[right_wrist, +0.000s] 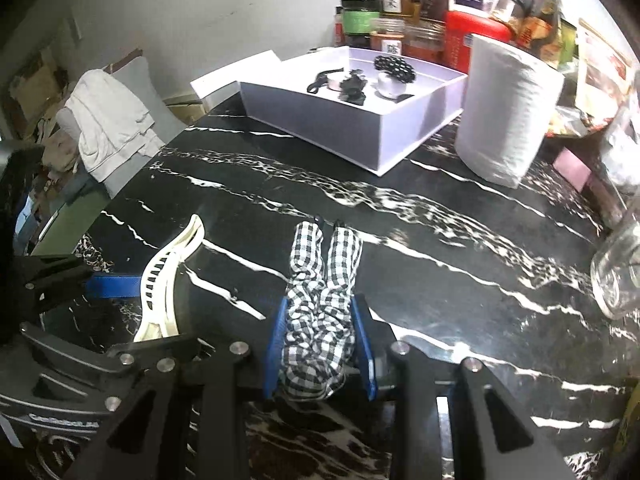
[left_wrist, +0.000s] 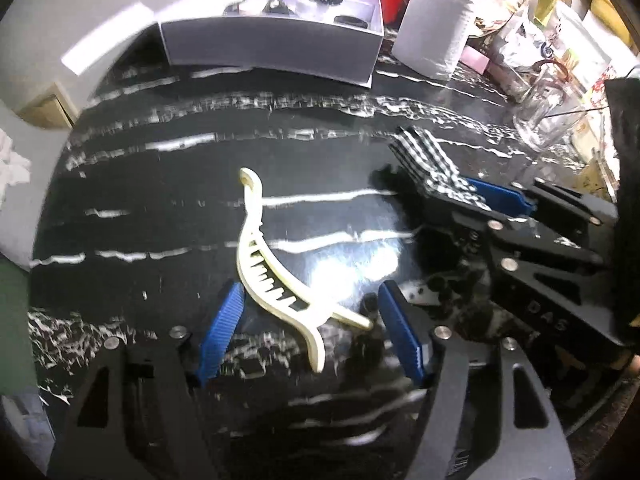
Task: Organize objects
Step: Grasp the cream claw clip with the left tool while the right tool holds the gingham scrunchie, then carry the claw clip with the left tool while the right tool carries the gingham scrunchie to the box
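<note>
Tabletop (right_wrist: 440,240) first: you have one black marble-patterned surface with white veins, and everything sits on it. One white box (right_wrist: 360,128) stands open at the far side, its lid (right_wrist: 236,70) lying just beside it on the left. Count about four small dark items inside the box; one is a beaded black piece (right_wrist: 394,66), the others are too small to tell apart. One white paper roll (right_wrist: 508,114) stands upright just right of the box, and a cluster of jars (right_wrist: 400,4) crowds the wall behind; the jars overlap too much for you to count them. One clear glass (left_wrist: 548,112) stands at the right edge.

You have two loose things to sort. One cream hair clip (left_wrist: 276,264), long, curved and toothed, lies flat on the table between the blue pads (left_wrist: 222,334) of your left gripper (left_wrist: 308,332), whose jaws stand wide on either side of it without closing. One black-and-white checked fabric piece (right_wrist: 320,320), crumpled and doubled into two strips, is pinched in your right gripper (right_wrist: 320,344), its jaws narrow around the cloth. The two grippers sit near each other, the clip to the left of the fabric.
</note>
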